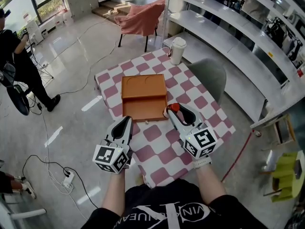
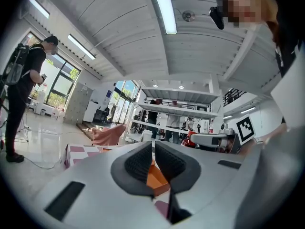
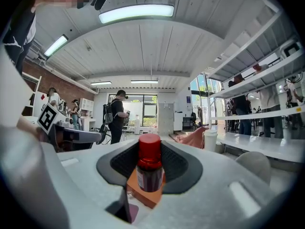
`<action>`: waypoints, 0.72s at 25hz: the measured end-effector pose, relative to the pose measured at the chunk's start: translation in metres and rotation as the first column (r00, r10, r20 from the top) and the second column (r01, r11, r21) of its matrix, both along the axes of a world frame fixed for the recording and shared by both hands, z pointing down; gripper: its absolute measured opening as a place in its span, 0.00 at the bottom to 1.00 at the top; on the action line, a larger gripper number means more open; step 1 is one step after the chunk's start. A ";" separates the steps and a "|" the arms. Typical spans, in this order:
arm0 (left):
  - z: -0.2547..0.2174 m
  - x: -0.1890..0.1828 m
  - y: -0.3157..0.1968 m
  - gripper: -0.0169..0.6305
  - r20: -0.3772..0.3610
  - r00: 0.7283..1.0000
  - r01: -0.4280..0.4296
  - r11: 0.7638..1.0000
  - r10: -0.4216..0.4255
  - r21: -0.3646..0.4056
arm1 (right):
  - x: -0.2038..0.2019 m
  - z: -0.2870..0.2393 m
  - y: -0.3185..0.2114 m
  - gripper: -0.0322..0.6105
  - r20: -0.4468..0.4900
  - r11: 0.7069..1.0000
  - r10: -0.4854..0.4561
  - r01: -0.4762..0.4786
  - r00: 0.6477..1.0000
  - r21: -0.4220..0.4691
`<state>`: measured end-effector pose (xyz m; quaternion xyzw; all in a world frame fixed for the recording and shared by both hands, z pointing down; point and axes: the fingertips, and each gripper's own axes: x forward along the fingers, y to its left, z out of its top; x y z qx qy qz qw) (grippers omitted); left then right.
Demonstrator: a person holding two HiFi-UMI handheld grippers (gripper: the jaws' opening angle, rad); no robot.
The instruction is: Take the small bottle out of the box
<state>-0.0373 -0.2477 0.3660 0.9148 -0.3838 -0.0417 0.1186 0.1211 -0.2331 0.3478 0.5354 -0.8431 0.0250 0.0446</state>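
Note:
My right gripper (image 1: 173,110) is shut on the small bottle (image 1: 175,107), a dark bottle with a red cap. It holds it upright just off the right front corner of the orange box (image 1: 143,97). In the right gripper view the small bottle (image 3: 149,168) stands between the black pads (image 3: 177,163), with the box corner (image 3: 141,196) behind and below it. My left gripper (image 1: 126,121) hovers at the box's left front corner, jaws together and nothing between them. In the left gripper view its pads (image 2: 138,162) nearly touch in front of the orange box (image 2: 159,178).
The box sits on a small table with a pink-and-white checked cloth (image 1: 155,133). A white lidded cup (image 1: 177,50) stands at the far right corner. A grey chair (image 1: 209,78) and long white shelves (image 1: 238,37) lie to the right. A person (image 1: 19,61) and floor cables (image 1: 69,178) are on the left.

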 end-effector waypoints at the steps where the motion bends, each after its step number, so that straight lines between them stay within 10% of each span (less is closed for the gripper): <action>1: 0.000 0.000 0.000 0.06 0.000 1.000 0.000 1.000 0.000 0.001 | 0.000 0.000 0.000 0.27 0.000 1.000 0.002 -0.002 1.000 0.001; 18: 0.006 0.001 -0.002 0.06 0.005 1.000 -0.007 1.000 0.008 -0.015 | 0.005 0.003 -0.002 0.27 0.001 1.000 0.021 -0.021 1.000 -0.006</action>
